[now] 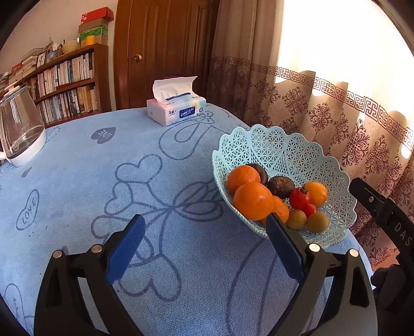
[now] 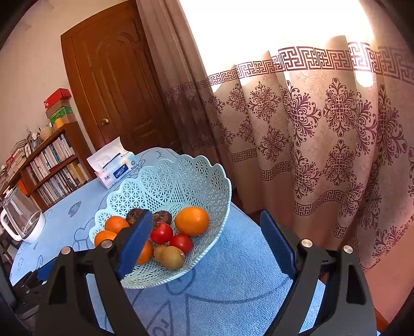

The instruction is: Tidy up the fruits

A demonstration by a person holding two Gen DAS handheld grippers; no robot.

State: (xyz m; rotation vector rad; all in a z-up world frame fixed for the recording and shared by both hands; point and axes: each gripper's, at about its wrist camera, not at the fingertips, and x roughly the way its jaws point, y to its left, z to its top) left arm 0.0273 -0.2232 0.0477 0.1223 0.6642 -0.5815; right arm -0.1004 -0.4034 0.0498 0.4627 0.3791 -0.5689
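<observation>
Left gripper (image 1: 204, 219): fingers spread, empty; basket just beyond its right fingertip.
Oranges (image 1: 253, 201): firm, smooth, likely roll; take across the middle.
Tomatoes (image 1: 299, 197): soft, bruise easily; pinch lightly.
Basket (image 2: 165, 178): light lattice plastic, may slide on the blue tablecloth (image 1: 129, 181).
Right gripper (image 2: 207, 222): fingers spread, nothing between; fruit behind its left fingertip.

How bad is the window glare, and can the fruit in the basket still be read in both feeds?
Left wrist view: window blown out white top right, fruit in the basket sharp and well lit. Right wrist view: window washed out above the curtain; fruit clear, edges bent by fisheye.
</observation>
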